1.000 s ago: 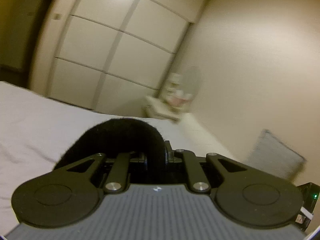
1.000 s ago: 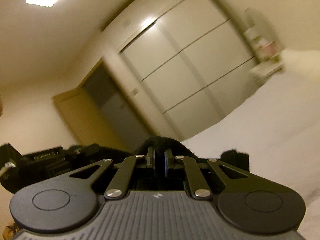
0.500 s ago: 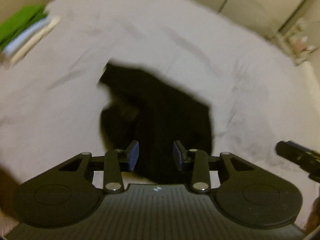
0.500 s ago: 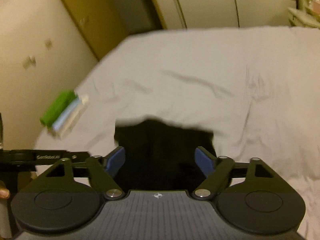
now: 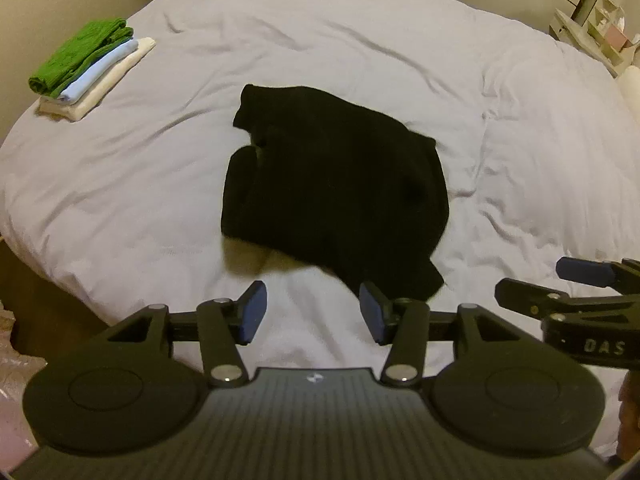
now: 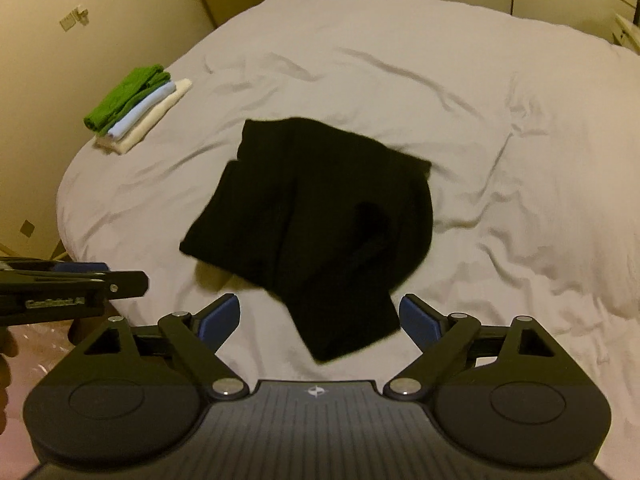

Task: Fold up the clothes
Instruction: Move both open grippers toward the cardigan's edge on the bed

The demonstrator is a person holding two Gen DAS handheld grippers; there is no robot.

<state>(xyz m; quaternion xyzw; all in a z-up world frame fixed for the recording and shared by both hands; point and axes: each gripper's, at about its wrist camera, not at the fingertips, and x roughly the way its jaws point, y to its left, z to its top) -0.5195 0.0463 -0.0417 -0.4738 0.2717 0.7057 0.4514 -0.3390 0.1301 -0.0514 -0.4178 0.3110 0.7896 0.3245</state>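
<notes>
From the left wrist view I see a black garment point(image 5: 332, 184) lying loosely bunched near the middle of the bed point(image 5: 360, 32), on a wrinkled pale sheet. My left gripper point(image 5: 312, 312) sits over the near part of the sheet with its blue-padded fingers apart and nothing between them; the garment's nearest corner lies just beyond the right-hand pad. My right gripper point(image 5: 576, 280) enters at the right edge of this view, seen side-on.

In the right wrist view, the right gripper point(image 6: 320, 316) has its fingers spread wide, and the garment's point(image 6: 316, 216) lower end lies between and just ahead of them; I cannot tell whether either pad touches the cloth. The left gripper point(image 6: 92, 276) shows at the left edge.

A stack of folded clothes point(image 5: 90, 68), green on light blue on cream, rests at the far left corner of the bed, well apart from the black garment.
</notes>
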